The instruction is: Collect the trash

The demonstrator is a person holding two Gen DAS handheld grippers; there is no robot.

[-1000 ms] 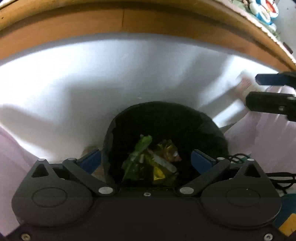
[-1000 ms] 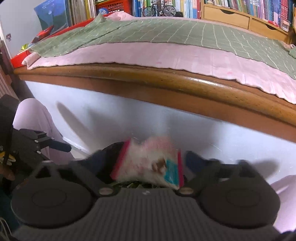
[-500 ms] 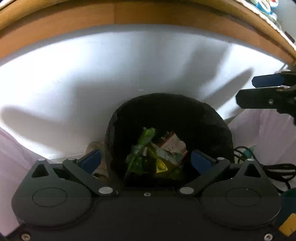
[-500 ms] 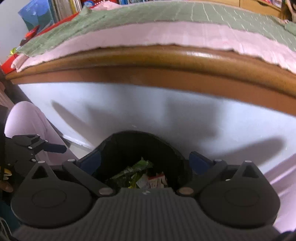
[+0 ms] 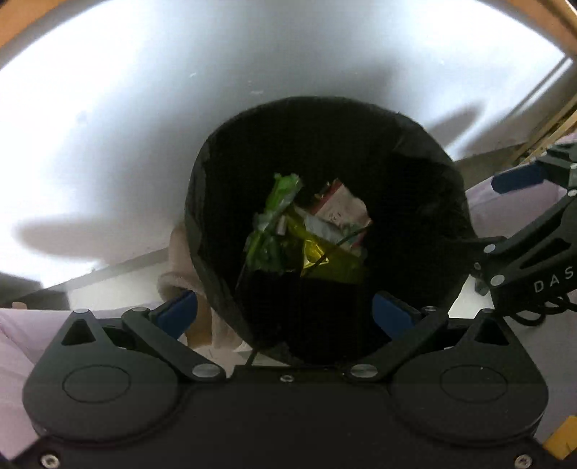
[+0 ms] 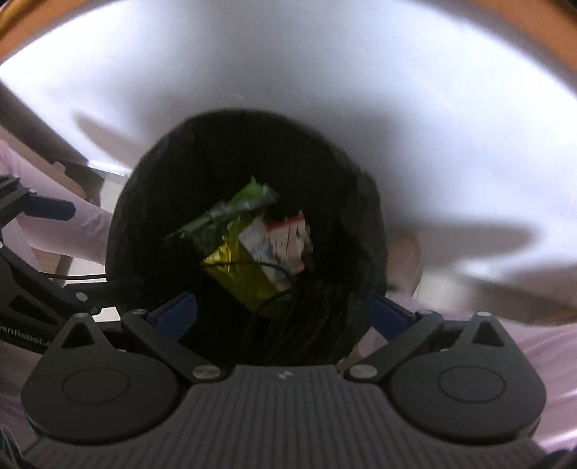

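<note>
A: Trash first: where is it, seen from the fingers outward?

B: Between the blue fingertips [image 5: 178,312] of the left gripper [image 5: 285,314], which stand wide apart and hold nothing, the view drops into a black-lined bin [image 5: 425,202]. At its bottom lie a green wrapper [image 5: 277,205], a gold foil wrapper [image 5: 324,258] and a red-and-white packet [image 5: 340,211], all touching in one heap near the middle.

A: And the other side?

B: The right gripper [image 6: 283,314] has its fingers spread just as wide, empty, framing the same bin from the opposite side. Its view is blurred, but the same three pieces show, a thin dark wire [image 6: 274,285] curling over the foil.

A: Edges and room?

B: The bin's rim [image 5: 324,101] is a full open circle, nothing across its mouth; the heap sits low, well apart from the rim. Behind it rises a white panel [image 5: 144,108], topped by a wooden rail [image 5: 21,25]. Pale pink cloth [image 5: 505,205] lies near the bin on either side, and something beige and soft [image 5: 178,259] touches the bin's left wall in the left view.

A: Any writing?

B: In the left view the other gripper's arm near the right edge reads "DAS", cut off. In the right view, the arm at the left edge reads "enRobot", partly cropped. Print on the packets is too small to read.
</note>
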